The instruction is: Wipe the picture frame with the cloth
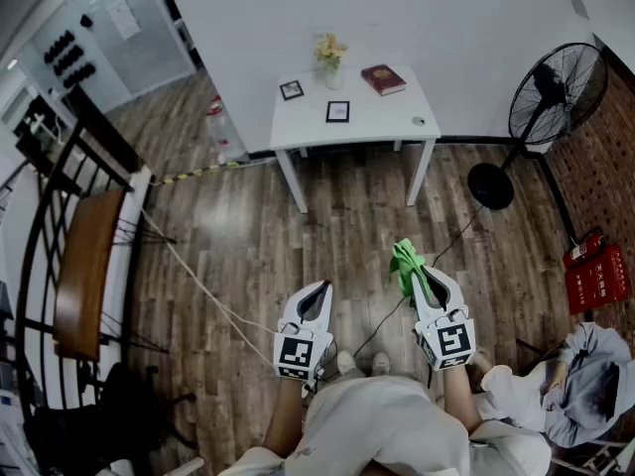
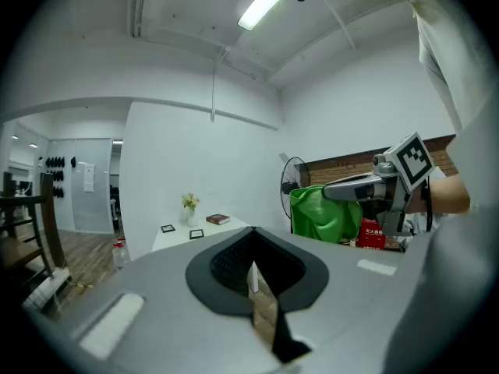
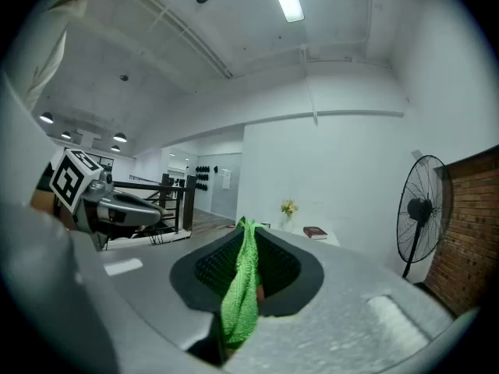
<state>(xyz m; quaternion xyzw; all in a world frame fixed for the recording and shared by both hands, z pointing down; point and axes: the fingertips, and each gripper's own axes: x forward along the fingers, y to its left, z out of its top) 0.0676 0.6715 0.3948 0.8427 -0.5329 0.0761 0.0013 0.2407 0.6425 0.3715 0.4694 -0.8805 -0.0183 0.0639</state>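
White table [image 1: 382, 114] bears frames [image 1: 337, 111], vase [image 1: 333, 73], book [image 1: 383, 79].

R hand-held gripper [image 1: 418, 268] holds cloth [image 1: 404, 259]

Bare wood floor [image 1: 337, 256] up to table [image 1: 387, 117], fan [image 1: 551, 92] right, railing [image 1: 60, 196] left

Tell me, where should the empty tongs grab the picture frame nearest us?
Probably its top edge, from above, with the left tongs. The picture frame is thin and seems propped upright, so pinching the rim front-to-back leaves its face free for the green cloth in the right tongs.
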